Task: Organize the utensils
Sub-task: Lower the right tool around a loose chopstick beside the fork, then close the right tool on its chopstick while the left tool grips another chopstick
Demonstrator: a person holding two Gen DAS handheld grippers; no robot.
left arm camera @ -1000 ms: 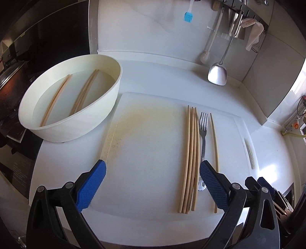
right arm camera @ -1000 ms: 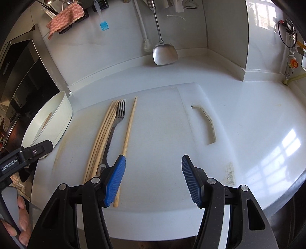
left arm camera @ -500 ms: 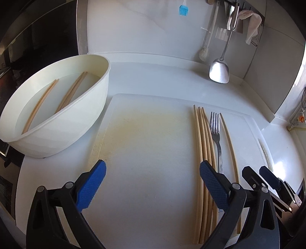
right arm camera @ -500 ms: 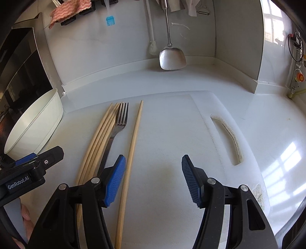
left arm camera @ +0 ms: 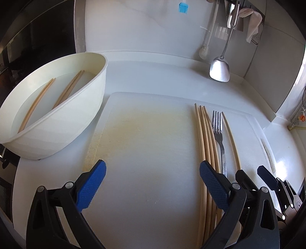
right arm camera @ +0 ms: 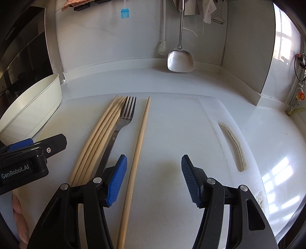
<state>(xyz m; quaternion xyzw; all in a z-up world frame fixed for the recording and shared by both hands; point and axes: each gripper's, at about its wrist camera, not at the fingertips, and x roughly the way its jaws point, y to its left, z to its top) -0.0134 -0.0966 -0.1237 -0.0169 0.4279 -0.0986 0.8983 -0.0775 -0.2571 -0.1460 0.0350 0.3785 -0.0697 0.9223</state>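
Observation:
A white cutting board (left arm camera: 145, 145) (right arm camera: 181, 124) carries a bundle of wooden chopsticks (left arm camera: 205, 138) (right arm camera: 101, 134), a metal fork (left arm camera: 218, 126) (right arm camera: 124, 118) and one lone chopstick (left arm camera: 231, 138) (right arm camera: 140, 139). My left gripper (left arm camera: 152, 183) hangs open over the bare board, its right finger beside the bundle. My right gripper (right arm camera: 154, 178) is open too; the lone chopstick passes just inside its left pad, untouched. Three more chopsticks (left arm camera: 63, 93) lie in the cream oval bowl (left arm camera: 88, 107) (right arm camera: 34, 109) at the left.
A steel spatula (left arm camera: 220, 69) (right arm camera: 179, 59), a white brush and a blue silicone brush (right arm camera: 125, 13) hang on the back wall. A black appliance stands at the left. The board's handle slot (right arm camera: 232, 145) is at the right; the counter ends in a corner wall.
Both grippers have sunk toward the board. The right one shifted left and rolled, so the lone chopstick now runs between its fingers. Nothing was picked up.

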